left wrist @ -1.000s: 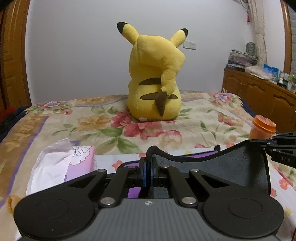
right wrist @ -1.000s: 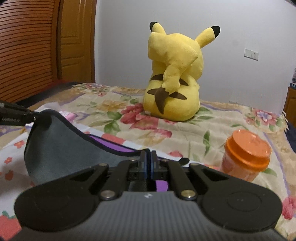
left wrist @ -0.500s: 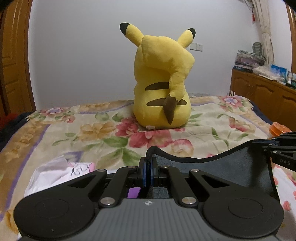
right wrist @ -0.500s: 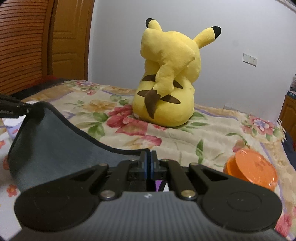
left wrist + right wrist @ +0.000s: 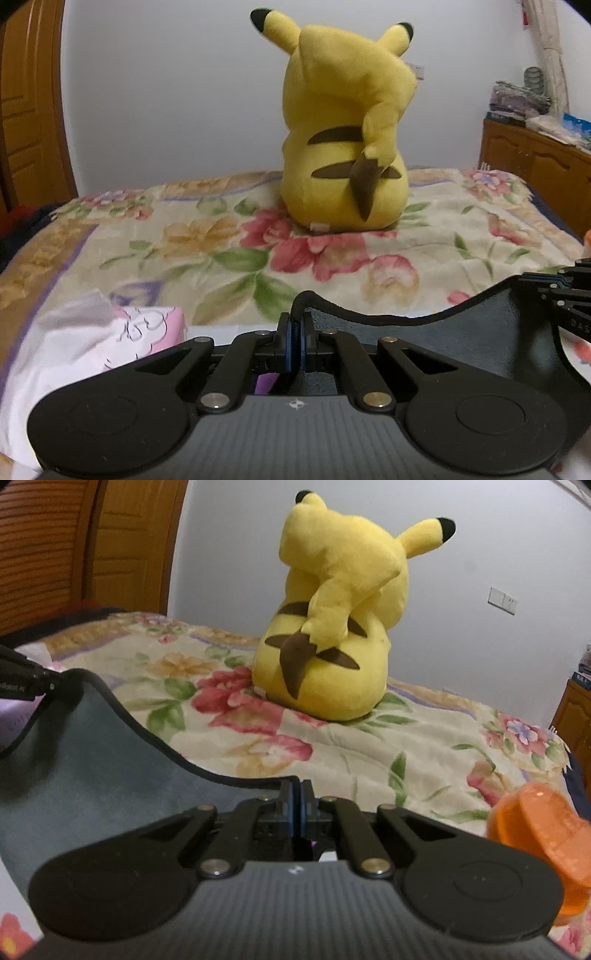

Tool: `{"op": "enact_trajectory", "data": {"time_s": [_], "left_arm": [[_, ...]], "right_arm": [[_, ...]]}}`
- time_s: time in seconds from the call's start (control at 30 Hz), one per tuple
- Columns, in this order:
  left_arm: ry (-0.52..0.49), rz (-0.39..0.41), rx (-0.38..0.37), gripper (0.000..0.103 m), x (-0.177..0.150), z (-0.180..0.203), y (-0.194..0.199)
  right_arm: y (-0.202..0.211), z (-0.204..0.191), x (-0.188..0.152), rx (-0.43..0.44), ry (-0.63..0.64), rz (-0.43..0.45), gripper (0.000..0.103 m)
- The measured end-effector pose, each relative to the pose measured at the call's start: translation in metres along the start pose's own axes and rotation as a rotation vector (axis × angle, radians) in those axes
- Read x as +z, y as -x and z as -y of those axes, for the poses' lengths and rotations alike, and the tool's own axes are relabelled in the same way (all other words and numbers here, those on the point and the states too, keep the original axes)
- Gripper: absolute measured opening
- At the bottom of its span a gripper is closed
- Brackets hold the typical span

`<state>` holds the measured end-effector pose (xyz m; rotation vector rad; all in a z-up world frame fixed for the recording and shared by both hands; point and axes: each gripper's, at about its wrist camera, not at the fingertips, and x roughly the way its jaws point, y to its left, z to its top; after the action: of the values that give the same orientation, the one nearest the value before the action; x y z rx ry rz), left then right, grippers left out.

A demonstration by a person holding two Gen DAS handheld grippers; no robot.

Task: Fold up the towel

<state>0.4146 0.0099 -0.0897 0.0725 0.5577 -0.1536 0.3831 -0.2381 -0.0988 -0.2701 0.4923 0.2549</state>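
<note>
The towel (image 5: pixel 461 343) is dark grey with a black bound edge and a purple underside. It hangs stretched between my two grippers above the floral bed. My left gripper (image 5: pixel 295 325) is shut on one corner of the towel. My right gripper (image 5: pixel 296 797) is shut on the other corner, and the towel (image 5: pixel 85 760) spreads to its left. The right gripper shows at the right edge of the left wrist view (image 5: pixel 569 295). The left gripper shows at the left edge of the right wrist view (image 5: pixel 22 683).
A big yellow plush toy (image 5: pixel 347 125) sits in the middle of the floral bedspread (image 5: pixel 207 236). A pink tissue pack (image 5: pixel 110 332) lies at the left. An orange jar (image 5: pixel 539 834) lies at the right. A wooden cabinet (image 5: pixel 535 166) stands at the right, a wooden door (image 5: pixel 122 546) at the left.
Both grippers have moved forward toward the plush toy with the towel held between them. The right wrist view has tilted, and the orange jar sits lower right in it.
</note>
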Motion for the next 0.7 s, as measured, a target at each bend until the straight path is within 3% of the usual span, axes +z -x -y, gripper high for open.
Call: {"op": "enact_trajectory", "data": {"time_s": [0.3,0.37,0.4,0.43,0.5,0.57,0.7], "left_arm": [[-0.001,-0.055,0.018,0.011,-0.018,0.002,-0.016],[-0.007,-0.075,0.016,0.022,-0.020,0.001,-0.018],[-0.005,-0.079,0.016,0.035,-0.020,0.000,-0.018],[-0.003,-0.085,0.016,0.048,-0.021,0.000,-0.017],[0.001,-0.091,0.009,0.056,-0.022,-0.001,-0.014],[-0.003,-0.102,0.002,0.057,-0.024,0.000,-0.009],[-0.016,-0.112,-0.011,0.060,-0.022,0.003,0.005]], "right_arm": [[-0.014,0.003,-0.017,0.004,-0.074,-0.050,0.005],[-0.014,0.004,-0.019,0.000,-0.087,-0.053,0.005],[-0.014,0.005,-0.020,-0.001,-0.090,-0.055,0.006],[-0.014,0.005,-0.020,-0.003,-0.092,-0.059,0.010],[-0.012,0.005,-0.022,-0.003,-0.097,-0.062,0.019],[-0.007,0.005,-0.023,-0.003,-0.107,-0.060,0.047],[0.007,0.004,-0.022,0.001,-0.126,-0.068,0.050]]}}
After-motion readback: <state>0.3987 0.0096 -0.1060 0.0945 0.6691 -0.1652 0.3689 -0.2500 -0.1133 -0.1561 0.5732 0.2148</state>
